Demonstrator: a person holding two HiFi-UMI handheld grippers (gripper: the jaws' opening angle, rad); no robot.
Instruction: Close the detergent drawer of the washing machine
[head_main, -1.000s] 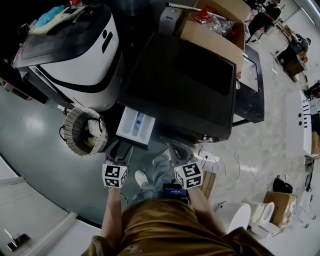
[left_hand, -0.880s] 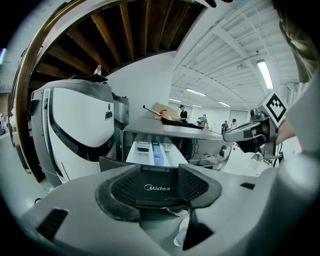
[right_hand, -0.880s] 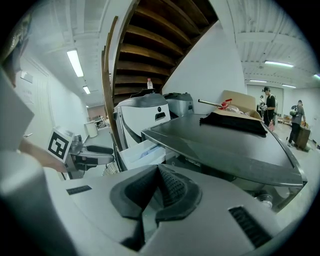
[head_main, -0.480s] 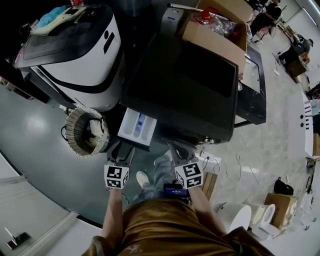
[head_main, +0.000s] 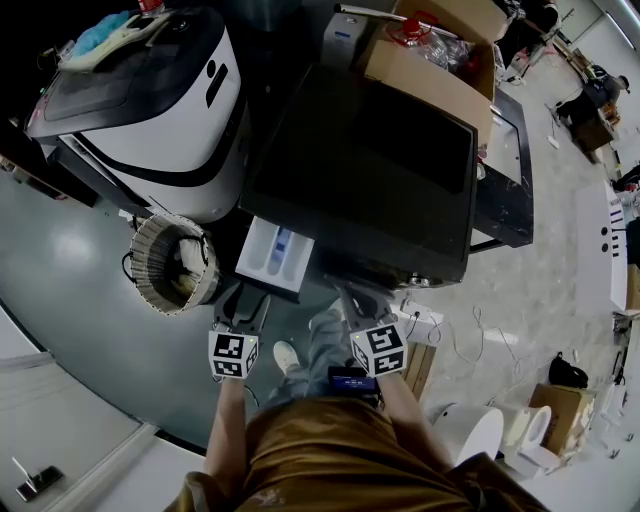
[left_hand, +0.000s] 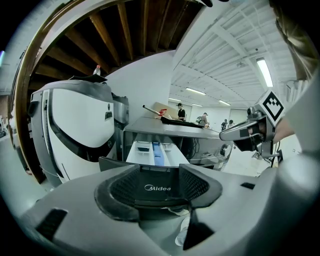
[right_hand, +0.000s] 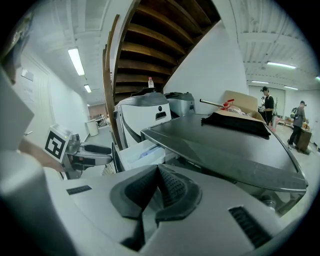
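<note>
The washing machine (head_main: 370, 170) has a dark top, and its white detergent drawer (head_main: 272, 252) stands pulled out at the front left. My left gripper (head_main: 243, 302) hangs just in front of the drawer's dark front panel, open. In the left gripper view the drawer (left_hand: 151, 152) with its blue insert lies straight ahead, and the panel with its logo shows between the spread pads of the left gripper (left_hand: 157, 190). My right gripper (head_main: 348, 295) is shut and empty, in front of the machine to the drawer's right. The right gripper view shows the drawer (right_hand: 136, 154) beyond the right gripper (right_hand: 157, 189).
A white and black appliance (head_main: 150, 100) stands left of the machine, with a woven basket (head_main: 170, 262) on the floor in front of it. A cardboard box (head_main: 430, 55) sits behind the machine. The person's shoe (head_main: 283, 356) and cables (head_main: 440, 335) lie on the floor near the grippers.
</note>
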